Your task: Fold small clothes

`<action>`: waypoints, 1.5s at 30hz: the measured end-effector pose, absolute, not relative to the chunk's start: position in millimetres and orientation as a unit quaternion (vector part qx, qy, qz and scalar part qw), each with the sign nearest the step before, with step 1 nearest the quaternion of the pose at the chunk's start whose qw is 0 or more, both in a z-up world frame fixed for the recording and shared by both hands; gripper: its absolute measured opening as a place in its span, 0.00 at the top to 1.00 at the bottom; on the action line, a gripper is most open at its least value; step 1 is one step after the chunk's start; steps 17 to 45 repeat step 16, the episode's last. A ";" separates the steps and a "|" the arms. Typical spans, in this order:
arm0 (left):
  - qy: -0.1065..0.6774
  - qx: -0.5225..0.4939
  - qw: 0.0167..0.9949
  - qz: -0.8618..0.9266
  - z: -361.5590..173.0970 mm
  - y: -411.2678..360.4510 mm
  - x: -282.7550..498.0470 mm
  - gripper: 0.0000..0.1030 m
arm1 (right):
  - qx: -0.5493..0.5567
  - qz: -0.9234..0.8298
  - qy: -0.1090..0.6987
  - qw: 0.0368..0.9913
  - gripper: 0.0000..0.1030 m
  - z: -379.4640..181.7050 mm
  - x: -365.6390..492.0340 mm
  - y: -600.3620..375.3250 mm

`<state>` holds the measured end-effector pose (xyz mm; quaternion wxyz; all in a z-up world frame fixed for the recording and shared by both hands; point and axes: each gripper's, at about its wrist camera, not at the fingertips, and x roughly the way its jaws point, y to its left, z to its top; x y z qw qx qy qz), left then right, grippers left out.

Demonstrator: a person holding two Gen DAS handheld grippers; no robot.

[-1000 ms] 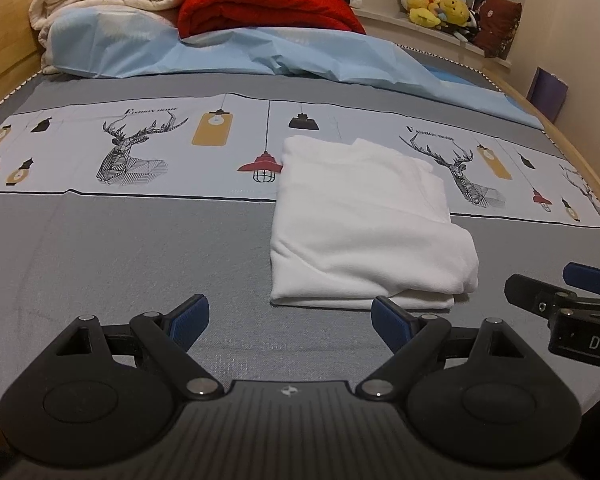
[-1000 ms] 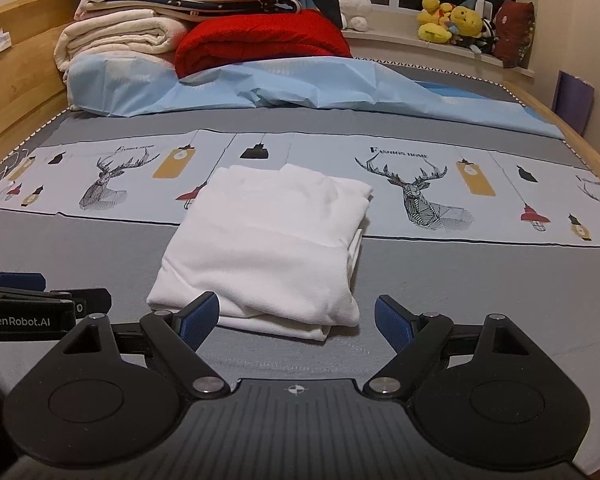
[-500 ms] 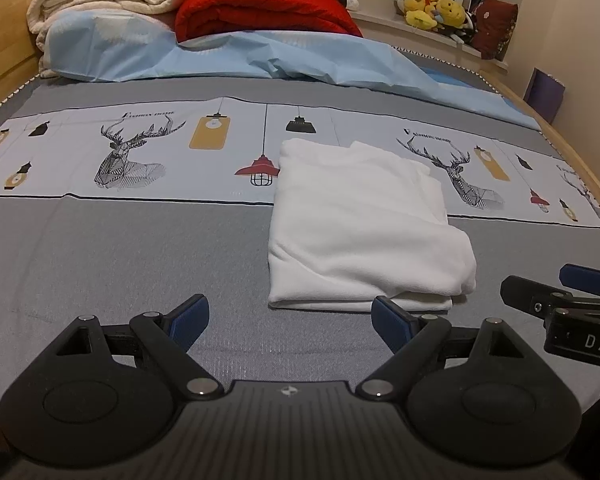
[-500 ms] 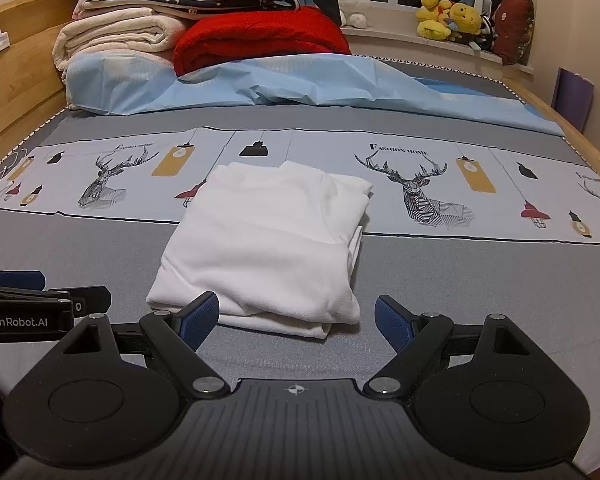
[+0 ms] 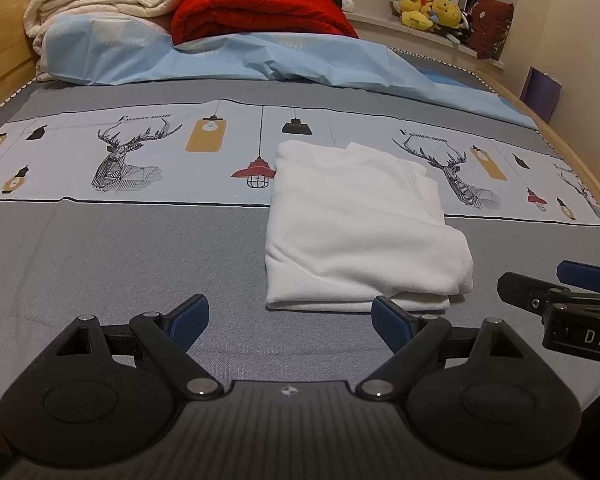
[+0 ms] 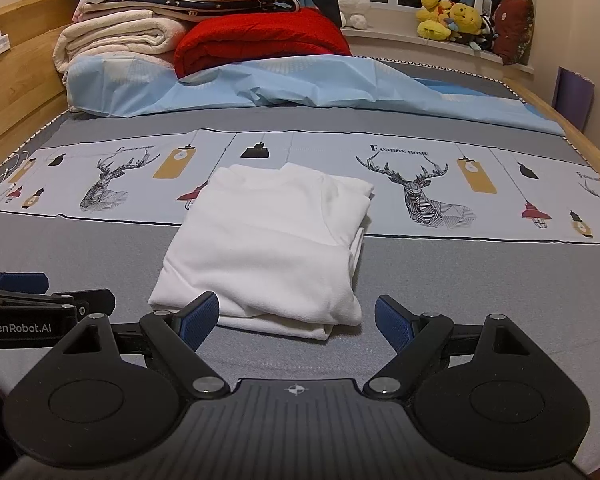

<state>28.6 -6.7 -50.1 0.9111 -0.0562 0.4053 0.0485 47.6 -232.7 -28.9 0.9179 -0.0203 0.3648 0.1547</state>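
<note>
A white garment (image 5: pixel 360 228) lies folded into a neat rectangle on the grey bed cover; it also shows in the right wrist view (image 6: pixel 268 248). My left gripper (image 5: pixel 290 320) is open and empty, just short of the garment's near edge. My right gripper (image 6: pixel 296 316) is open and empty, its fingertips at the garment's near edge without holding it. The right gripper shows at the right edge of the left wrist view (image 5: pixel 560 300). The left gripper shows at the left edge of the right wrist view (image 6: pixel 40 300).
The bed cover (image 5: pixel 100 248) has a pale band printed with deer and lamps. A light blue sheet (image 5: pixel 280 60), a red blanket (image 5: pixel 260 12) and stacked cream bedding (image 5: pixel 100 0) lie at the far end. Plush toys (image 6: pixel 452 20) sit on the window ledge. A wooden bed frame (image 6: pixel 16 92) runs along the left.
Both grippers have tilted up slightly, so the pile at the far end shows more. The garment has not moved and both grippers stay open.
</note>
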 end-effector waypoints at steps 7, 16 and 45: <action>0.405 -0.053 0.912 0.045 -50.0 -7.3 28.4 0.11 | -0.019 0.156 0.365 0.918 0.16 -28.6 47.5 -233.0; 0.402 -0.052 0.913 0.044 -50.3 -5.5 27.9 0.11 | -0.019 0.156 0.365 0.918 0.16 -28.7 47.7 -233.6; 0.402 -0.052 0.913 0.044 -50.3 -5.5 27.9 0.11 | -0.019 0.156 0.365 0.918 0.16 -28.7 47.7 -233.6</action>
